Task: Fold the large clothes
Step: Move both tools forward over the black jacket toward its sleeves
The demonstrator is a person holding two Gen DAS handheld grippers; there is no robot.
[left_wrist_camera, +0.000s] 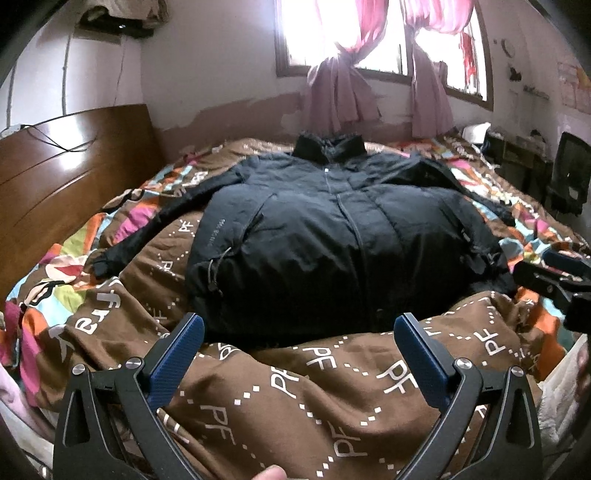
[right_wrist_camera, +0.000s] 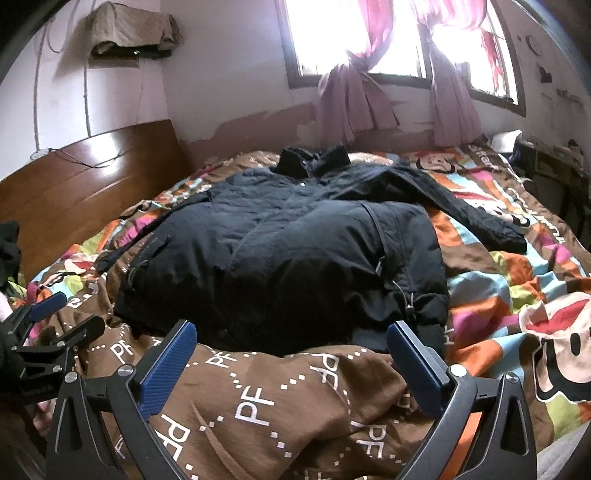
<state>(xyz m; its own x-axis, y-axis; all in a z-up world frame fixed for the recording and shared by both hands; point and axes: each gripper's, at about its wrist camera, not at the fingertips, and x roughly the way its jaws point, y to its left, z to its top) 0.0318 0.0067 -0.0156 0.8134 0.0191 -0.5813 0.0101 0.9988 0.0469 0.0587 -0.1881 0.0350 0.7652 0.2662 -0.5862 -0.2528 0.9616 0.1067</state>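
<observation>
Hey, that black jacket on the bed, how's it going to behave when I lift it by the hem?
The black jacket looks puffy and padded, so probably light for its bulk. Likely floppy: its sleeve lies limp across the quilt and would trail.

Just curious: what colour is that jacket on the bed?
Black jacket, clearest in the left wrist view.

Bed covered by a brown quilt (left_wrist_camera: 280,402) printed with white "PF" letters and dotted diamonds; bright cartoon patchwork panels (right_wrist_camera: 517,295) at right and left edges. Wooden headboard (left_wrist_camera: 70,181) at left, a cable draped over its top. Far wall: window (left_wrist_camera: 369,33), strongly backlit, with pink curtains (left_wrist_camera: 340,96) knotted at mid-height. Paint on lower wall patchy. High left: shelf holding a tan cloth bundle (right_wrist_camera: 133,29). Far right: dark chair (left_wrist_camera: 569,173), cluttered furniture beside it.
</observation>
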